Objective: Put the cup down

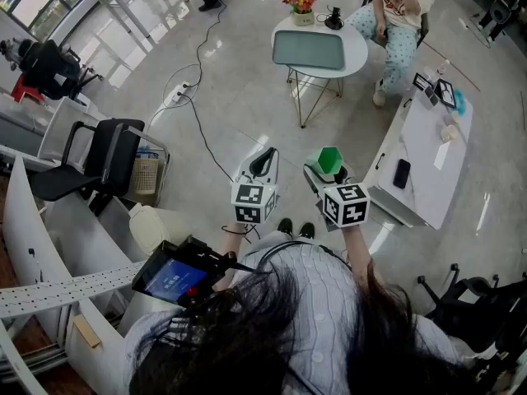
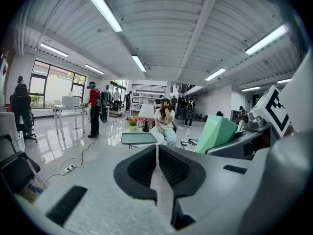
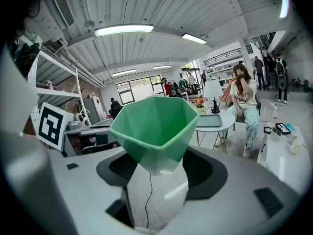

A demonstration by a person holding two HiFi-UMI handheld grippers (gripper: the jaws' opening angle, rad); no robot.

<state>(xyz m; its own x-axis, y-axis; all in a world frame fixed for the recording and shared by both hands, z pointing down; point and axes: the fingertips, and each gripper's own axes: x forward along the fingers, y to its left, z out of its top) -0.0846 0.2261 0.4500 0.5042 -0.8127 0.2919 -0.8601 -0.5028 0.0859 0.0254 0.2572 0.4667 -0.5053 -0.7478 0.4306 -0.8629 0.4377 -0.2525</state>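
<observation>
A green faceted cup (image 1: pixel 330 160) is held in the air over the floor, with my right gripper (image 1: pixel 328 173) shut on its lower part. In the right gripper view the cup (image 3: pixel 154 124) stands upright, mouth open and empty, between the wide-set jaws of that gripper (image 3: pixel 159 168). My left gripper (image 1: pixel 264 164) hovers just to the left at about the same height. Its jaws (image 2: pixel 157 155) are shut together with nothing in them. The cup (image 2: pixel 215 133) also shows at the right in the left gripper view.
A round white table (image 1: pixel 356 52) with a grey-green tray (image 1: pixel 309 49) and a flower pot (image 1: pixel 300 5) stands ahead, with a person (image 1: pixel 395 19) seated behind it. A long white table (image 1: pixel 428 159) lies to the right. Black chairs (image 1: pixel 99 163) and a floor cable (image 1: pixel 202 130) are at the left.
</observation>
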